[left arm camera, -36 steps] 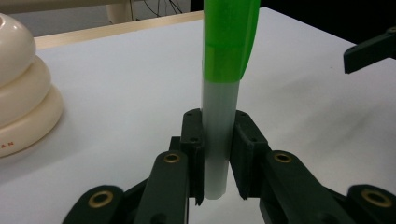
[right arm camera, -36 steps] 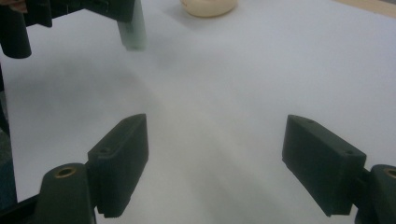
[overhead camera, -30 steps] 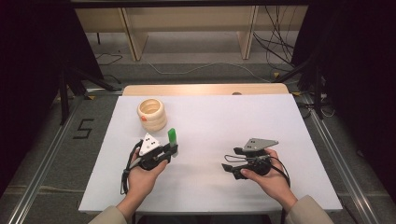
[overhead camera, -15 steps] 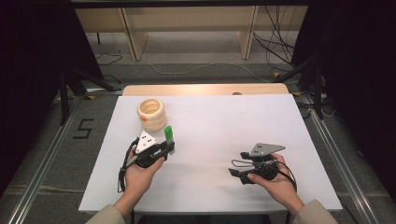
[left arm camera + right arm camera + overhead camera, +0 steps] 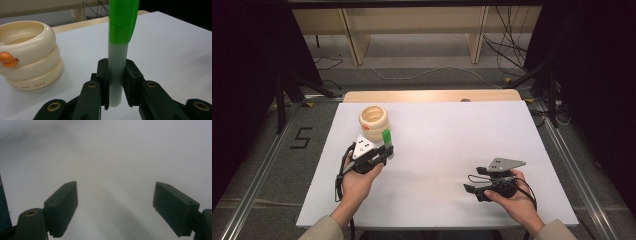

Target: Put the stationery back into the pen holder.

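Observation:
A white tube with a green cap (image 5: 386, 136) stands upright between the jaws of my left gripper (image 5: 387, 150), which is shut on its lower white part. In the left gripper view the tube (image 5: 120, 50) rises out of the top of the frame, gripped at my left gripper (image 5: 117, 72). Just left of it sits a cream holder made of stacked rings (image 5: 27, 55) with an orange beak, also at the far left of the table (image 5: 374, 121). My right gripper (image 5: 470, 179) rests low at the near right, open, with only bare white table between its fingers (image 5: 62, 205).
The white tabletop (image 5: 437, 140) ends in a wooden strip at the far edge. Metal rails run along both sides on the floor, with cables and a wooden shelf frame beyond. A person's hands hold both grippers from the near edge.
My left gripper has carried the tube a little left and farther away, closer to the cream holder. My right gripper has drawn back to the right and nearer the front edge.

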`<state>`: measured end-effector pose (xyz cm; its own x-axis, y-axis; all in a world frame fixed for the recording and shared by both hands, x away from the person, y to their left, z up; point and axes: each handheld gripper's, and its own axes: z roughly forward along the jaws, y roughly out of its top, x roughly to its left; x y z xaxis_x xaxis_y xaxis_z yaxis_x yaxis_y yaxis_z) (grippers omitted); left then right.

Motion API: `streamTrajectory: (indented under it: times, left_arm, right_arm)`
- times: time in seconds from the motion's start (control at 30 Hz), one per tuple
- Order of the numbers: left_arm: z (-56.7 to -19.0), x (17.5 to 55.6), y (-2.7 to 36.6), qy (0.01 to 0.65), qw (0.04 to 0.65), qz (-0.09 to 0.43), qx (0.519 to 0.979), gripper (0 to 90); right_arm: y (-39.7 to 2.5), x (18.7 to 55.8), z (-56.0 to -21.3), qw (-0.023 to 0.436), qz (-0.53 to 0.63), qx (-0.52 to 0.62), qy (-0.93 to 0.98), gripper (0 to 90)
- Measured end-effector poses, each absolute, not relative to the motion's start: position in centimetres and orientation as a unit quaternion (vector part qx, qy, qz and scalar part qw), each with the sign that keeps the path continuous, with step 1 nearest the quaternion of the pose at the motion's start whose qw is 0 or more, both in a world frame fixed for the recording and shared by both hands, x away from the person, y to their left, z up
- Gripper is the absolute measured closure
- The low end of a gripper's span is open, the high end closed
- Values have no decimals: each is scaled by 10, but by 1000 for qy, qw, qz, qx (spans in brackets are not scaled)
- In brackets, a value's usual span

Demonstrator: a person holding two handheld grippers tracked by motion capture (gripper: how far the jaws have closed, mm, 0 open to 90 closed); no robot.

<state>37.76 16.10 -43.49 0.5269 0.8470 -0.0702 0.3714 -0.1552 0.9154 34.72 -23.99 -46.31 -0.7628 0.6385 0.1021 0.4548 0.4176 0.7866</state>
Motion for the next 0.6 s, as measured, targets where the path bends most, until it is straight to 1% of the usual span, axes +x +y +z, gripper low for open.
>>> streamTrajectory:
  times: [0.6]
  left_arm:
    - [-424,391,178,439,494,261,704,768]
  right_arm:
    - [-243,346,-467,105,415,331,841,207]
